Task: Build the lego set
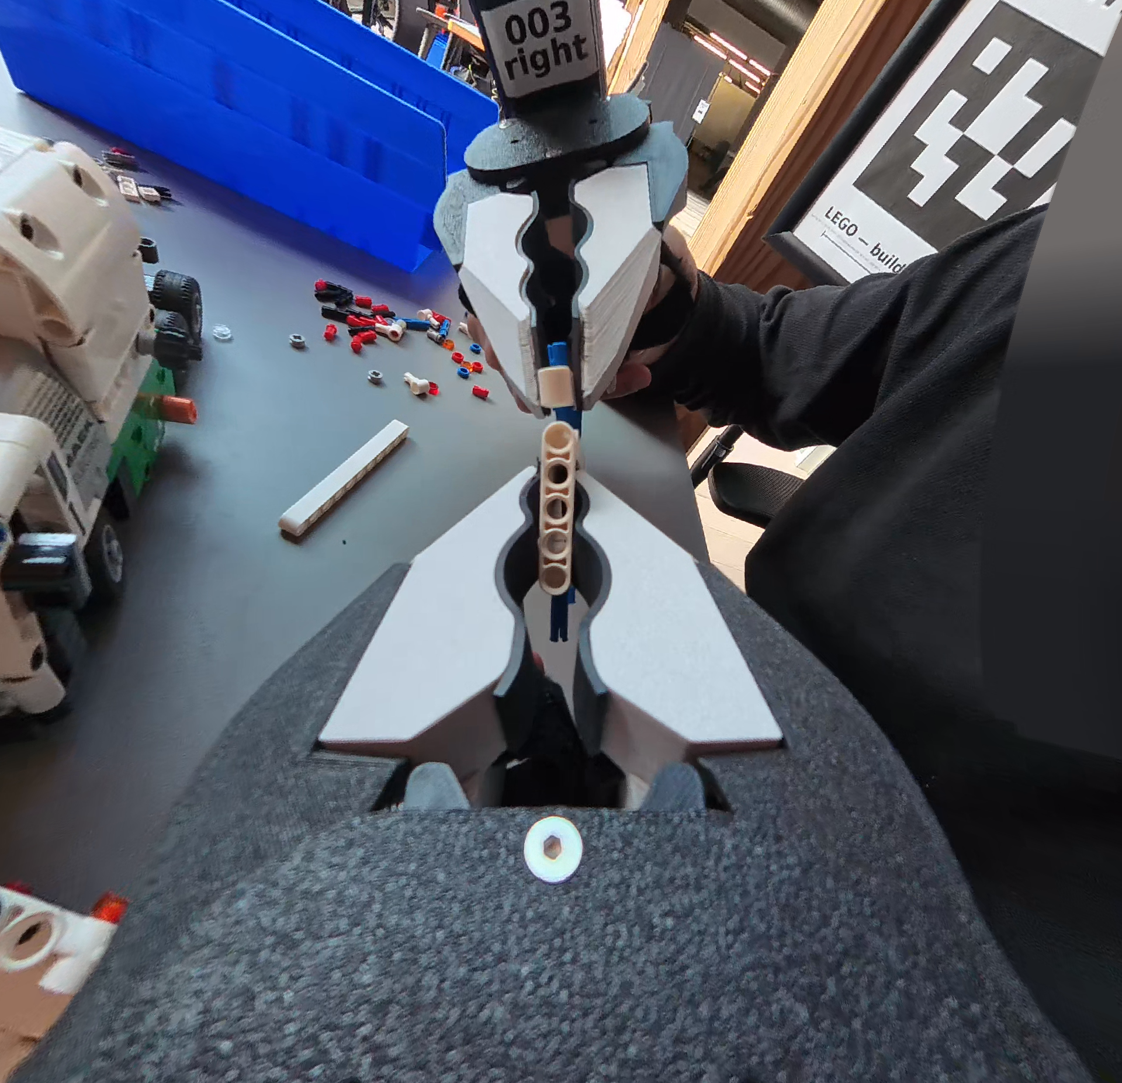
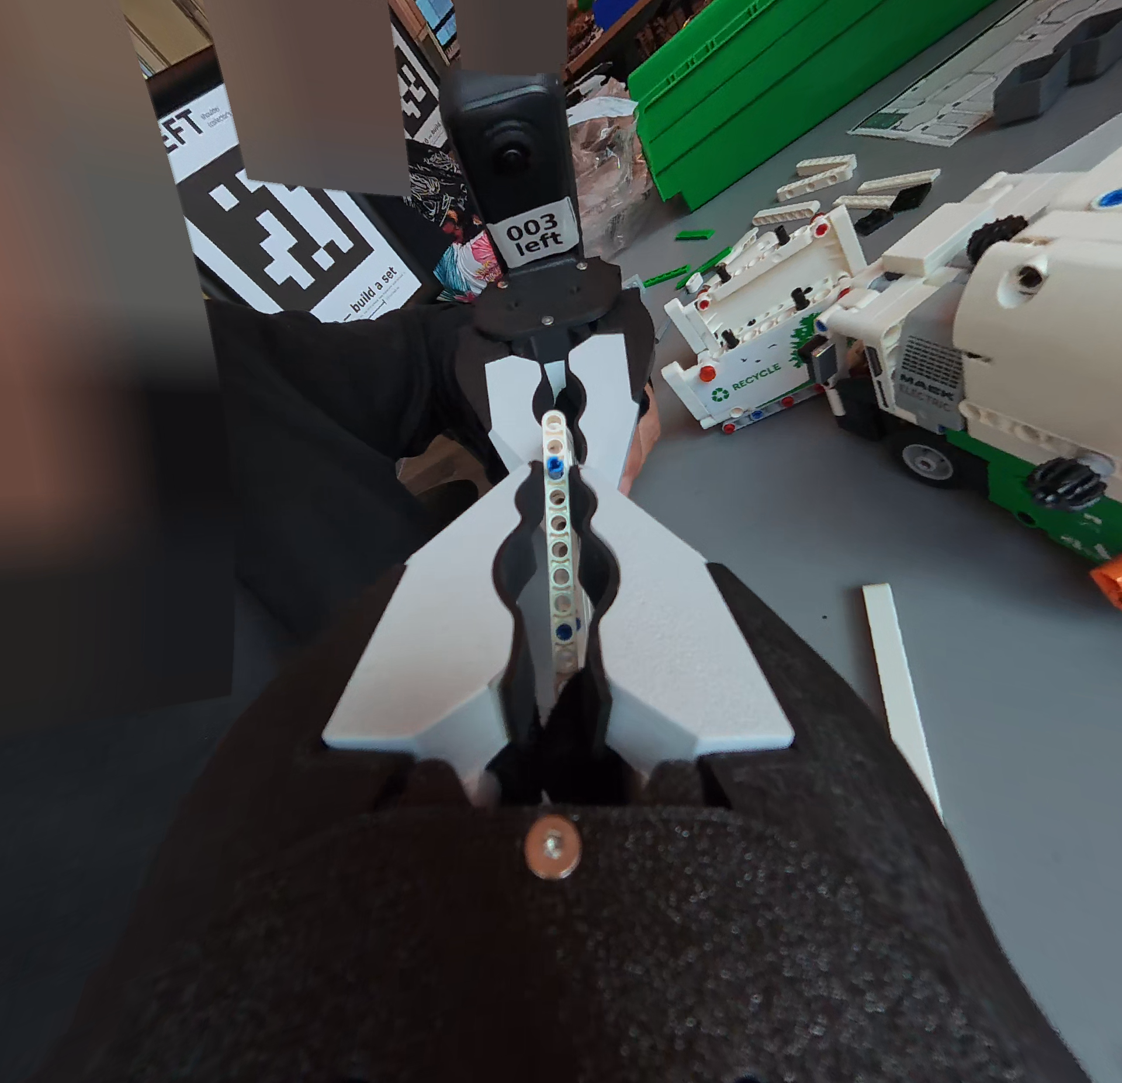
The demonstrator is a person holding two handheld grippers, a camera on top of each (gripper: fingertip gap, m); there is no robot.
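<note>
Two claws meet nose to nose above the grey desk. Farthest left stands the white and green brick lorry, then the scatter of small red, blue and black pins. Next, the left claw pinches a short tan holed beam; opposite it the right claw is pressed together on a long white holed beam carrying blue pins. To join them well, I judge, line pin with hole squarely, then push straight without twisting
</note>
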